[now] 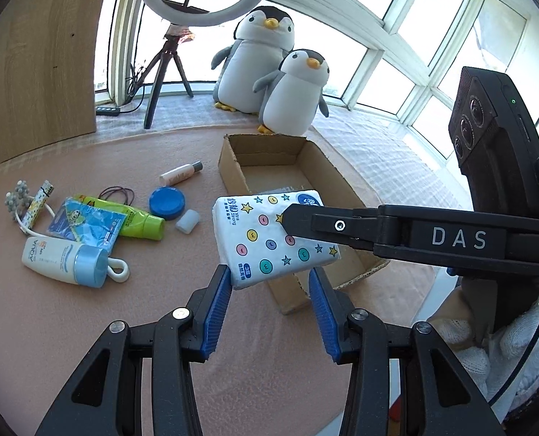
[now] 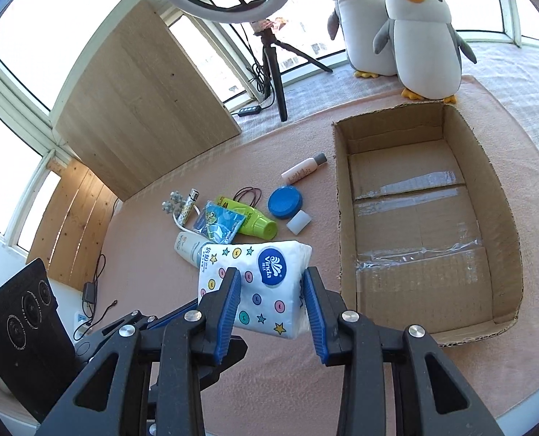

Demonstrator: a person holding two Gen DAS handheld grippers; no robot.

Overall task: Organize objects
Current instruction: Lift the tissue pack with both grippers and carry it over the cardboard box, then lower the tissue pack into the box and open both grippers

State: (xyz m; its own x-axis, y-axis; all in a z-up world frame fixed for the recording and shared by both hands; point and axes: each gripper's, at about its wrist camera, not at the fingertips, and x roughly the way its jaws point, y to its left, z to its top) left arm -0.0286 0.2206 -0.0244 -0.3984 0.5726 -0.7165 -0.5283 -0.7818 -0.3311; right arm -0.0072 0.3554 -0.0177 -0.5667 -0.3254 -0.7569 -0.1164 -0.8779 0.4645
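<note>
The right gripper (image 2: 271, 301) is clamping its jaws on the soft white star-printed tissue pack (image 2: 256, 287), holding it aloft just beside the open brown cardboard box (image 2: 502, 218). The left gripper (image 1: 269, 303) is waiting with jaws open below the pack. The yielding wrapper could be slipping from this hold, dropping the pack onto the pink desk (image 1: 88, 327) short of the box.

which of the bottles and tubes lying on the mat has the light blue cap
The white AQUA bottle, lying nearest the camera at the left of the pile. The green tube has a green cap, and the small pinkish-white bottle by the cardboard box has a grey one.
</note>
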